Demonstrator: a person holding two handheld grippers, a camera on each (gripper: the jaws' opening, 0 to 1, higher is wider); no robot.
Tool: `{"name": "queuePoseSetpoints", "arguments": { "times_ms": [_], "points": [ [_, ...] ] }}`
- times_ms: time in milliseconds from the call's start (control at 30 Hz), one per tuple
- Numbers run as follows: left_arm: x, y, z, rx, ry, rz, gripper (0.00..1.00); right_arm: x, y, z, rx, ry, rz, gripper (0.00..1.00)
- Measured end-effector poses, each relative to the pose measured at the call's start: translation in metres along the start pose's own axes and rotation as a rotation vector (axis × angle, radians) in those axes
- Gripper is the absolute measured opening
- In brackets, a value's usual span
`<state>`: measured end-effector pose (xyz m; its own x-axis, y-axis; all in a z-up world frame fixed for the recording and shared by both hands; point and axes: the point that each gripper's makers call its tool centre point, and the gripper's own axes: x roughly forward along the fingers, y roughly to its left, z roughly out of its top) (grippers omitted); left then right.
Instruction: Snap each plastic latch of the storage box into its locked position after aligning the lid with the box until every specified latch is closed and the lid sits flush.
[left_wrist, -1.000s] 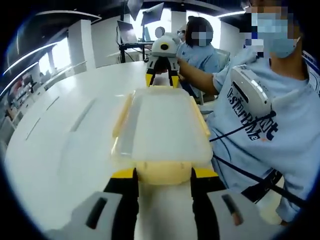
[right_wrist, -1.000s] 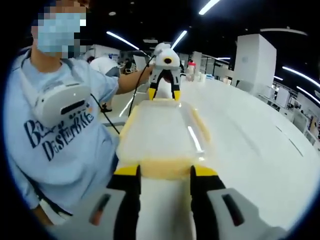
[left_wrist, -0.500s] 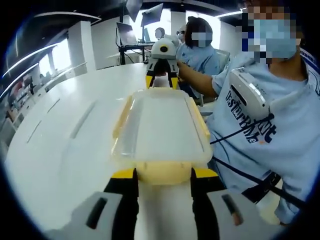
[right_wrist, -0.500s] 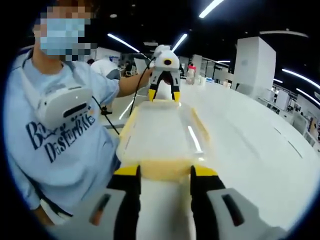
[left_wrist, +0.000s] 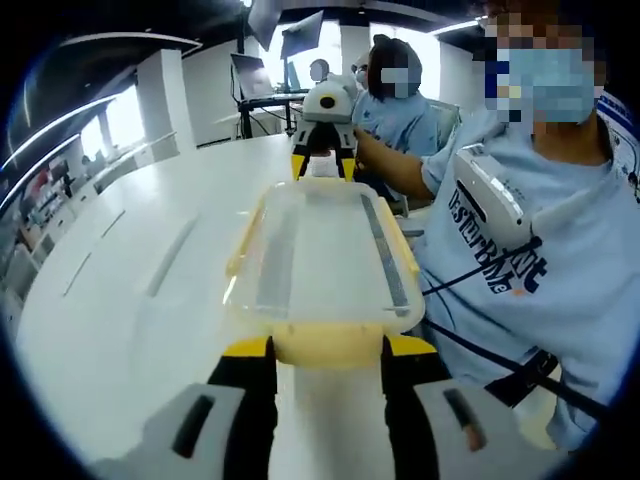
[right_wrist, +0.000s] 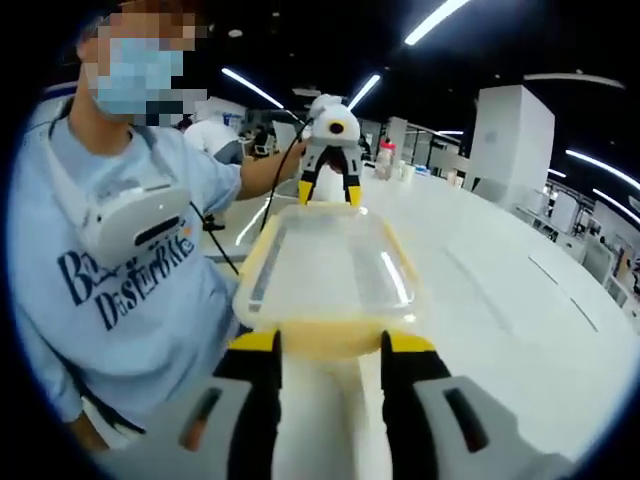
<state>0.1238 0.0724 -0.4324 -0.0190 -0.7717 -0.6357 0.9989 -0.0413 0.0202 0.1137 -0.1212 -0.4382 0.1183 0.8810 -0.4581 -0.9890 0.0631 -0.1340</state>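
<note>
Translucent plastic storage box (left_wrist: 325, 255) with yellow latches is sitting lengthwise above the white tabletop (left_wrist: 140, 270), between two claws. Left claw (left_wrist: 327, 352) is gripping its near yellow end latch (left_wrist: 328, 342); right claw (right_wrist: 322, 345) is clamping the opposite end.

Wearing a light blue short-sleeved T-shirt (left_wrist: 560, 250) with dark blue lettering across the chest, a white headset-like device (right_wrist: 135, 222) hung below the neck, a thin black cable (left_wrist: 480, 345), and wielding grippers with black jaws, yellow tips and grey bases (left_wrist: 325, 350) (right_wrist: 330, 345).
</note>
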Motion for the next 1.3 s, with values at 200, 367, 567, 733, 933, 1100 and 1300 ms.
{"name": "queuePoseSetpoints", "arguments": {
  "times_ms": [200, 367, 567, 733, 933, 1100, 1300],
  "points": [
    [-0.005, 0.001, 0.007, 0.007, -0.011, 0.004, 0.4, -0.006, -0.003, 0.008, -0.011, -0.004, -0.002, 0.37],
    [-0.008, 0.003, 0.012, 0.017, -0.008, 0.013, 0.4, -0.009, -0.007, 0.014, -0.029, 0.006, -0.009, 0.37],
    [-0.009, 0.005, 0.016, 0.03, -0.016, 0.024, 0.4, -0.013, -0.01, 0.018, -0.041, 0.003, -0.015, 0.37],
    [-0.01, 0.007, 0.019, 0.042, -0.014, 0.031, 0.4, -0.014, -0.011, 0.02, -0.052, 0.014, -0.023, 0.37],
    [-0.011, 0.009, 0.022, 0.047, -0.016, 0.034, 0.4, -0.017, -0.012, 0.022, -0.06, 0.018, -0.027, 0.37],
    [-0.012, 0.01, 0.025, 0.06, -0.015, 0.043, 0.4, -0.019, -0.013, 0.025, -0.074, 0.016, -0.036, 0.37],
    [-0.014, 0.012, 0.028, 0.067, -0.016, 0.052, 0.4, -0.022, -0.017, 0.027, -0.081, 0.02, -0.039, 0.37]
  ]
}}
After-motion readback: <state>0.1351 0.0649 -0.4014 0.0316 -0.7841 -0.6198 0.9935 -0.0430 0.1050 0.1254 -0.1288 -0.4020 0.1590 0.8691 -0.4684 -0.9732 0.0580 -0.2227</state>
